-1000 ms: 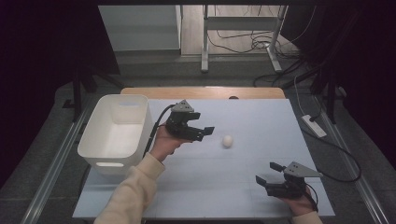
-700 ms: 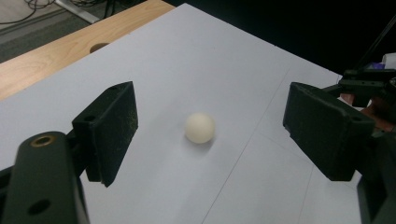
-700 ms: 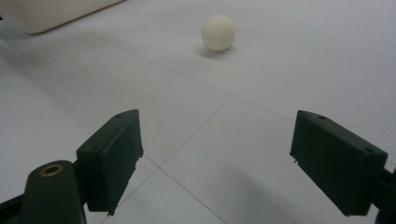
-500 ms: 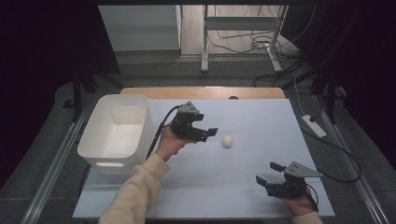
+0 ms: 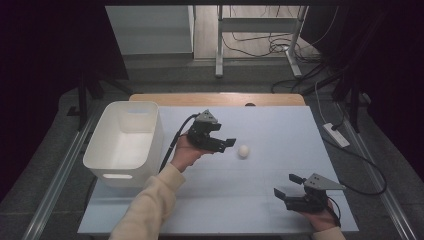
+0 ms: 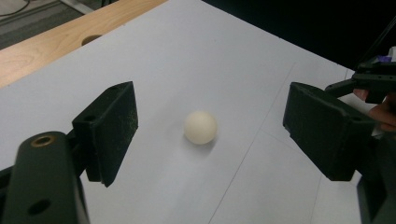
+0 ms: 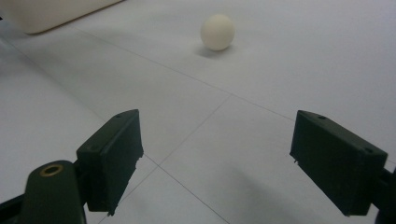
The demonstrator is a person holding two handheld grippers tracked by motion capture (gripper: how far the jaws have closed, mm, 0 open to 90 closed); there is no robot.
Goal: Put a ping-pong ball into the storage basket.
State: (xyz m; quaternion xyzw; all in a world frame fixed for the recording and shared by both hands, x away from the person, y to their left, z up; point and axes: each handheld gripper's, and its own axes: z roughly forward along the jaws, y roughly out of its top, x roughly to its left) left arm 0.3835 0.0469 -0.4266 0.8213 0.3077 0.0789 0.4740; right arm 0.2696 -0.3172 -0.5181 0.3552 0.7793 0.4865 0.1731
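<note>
A small white ball (image 5: 243,151) lies on the pale table sheet (image 5: 280,125) near its middle. My left gripper (image 5: 231,145) hovers just left of the ball, jaws open and pointing at it. In the left gripper view the ball (image 6: 200,127) sits ahead between the two black pads, untouched. My right gripper (image 5: 289,185) rests open near the table's front right, aimed toward the ball. In the right gripper view the ball (image 7: 217,31) lies far ahead of the spread jaws.
A white plastic bin (image 5: 125,141) stands at the table's left side, a short way from the left hand. A wooden strip (image 5: 215,99) runs along the far edge. A power strip (image 5: 336,135) and cables lie off the right side.
The left gripper has crept slightly to the right, closer to the ball. The ball and the right gripper have stayed put.
</note>
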